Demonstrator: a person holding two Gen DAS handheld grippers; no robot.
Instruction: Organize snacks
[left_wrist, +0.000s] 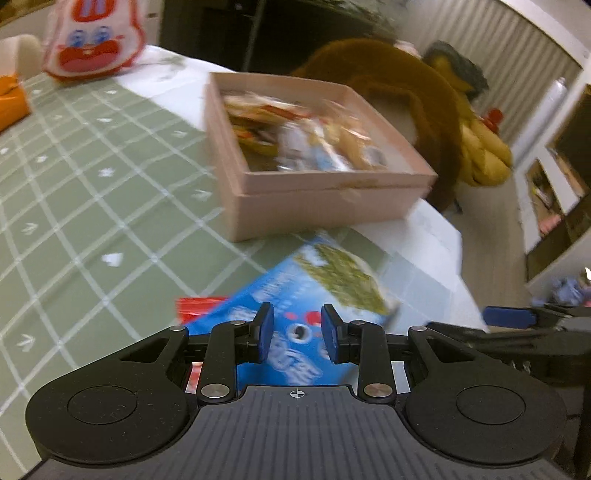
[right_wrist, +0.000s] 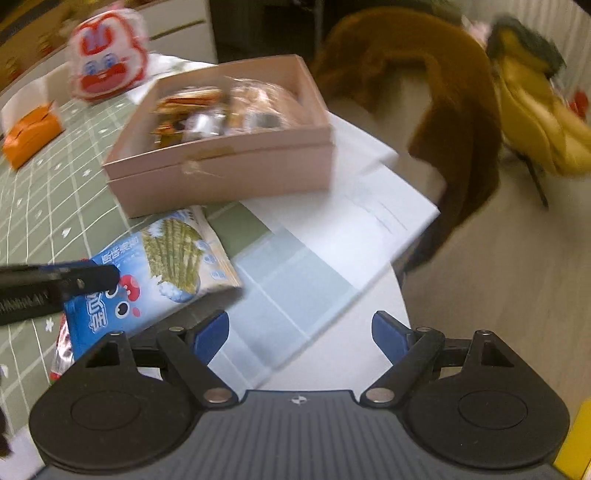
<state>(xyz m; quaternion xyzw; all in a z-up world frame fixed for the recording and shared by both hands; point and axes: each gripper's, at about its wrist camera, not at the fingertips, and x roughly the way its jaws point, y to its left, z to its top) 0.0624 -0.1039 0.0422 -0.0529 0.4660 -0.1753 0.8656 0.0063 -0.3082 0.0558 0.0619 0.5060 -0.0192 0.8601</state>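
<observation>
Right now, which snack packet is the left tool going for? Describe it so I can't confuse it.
On the green checked tablecloth, find the pink box full of snacks. Just in front of it lies a flat blue seaweed snack packet, under the left tool. It alone shows green seaweed rolls and a red cartoon face.

From my left wrist view, the box (left_wrist: 317, 184) sits on the table (left_wrist: 74, 192) at about one o'clock, with snack packets (left_wrist: 303, 136) inside it. The seaweed packet (left_wrist: 314, 291) lies flat at twelve o'clock, just before the box, partly over a second wrapper (left_wrist: 195, 306) at eleven. The rabbit-face bag (left_wrist: 92, 40) stands far off at ten o'clock. A coat-draped chair (left_wrist: 424, 107) is behind the box, beyond the table's edge.
</observation>
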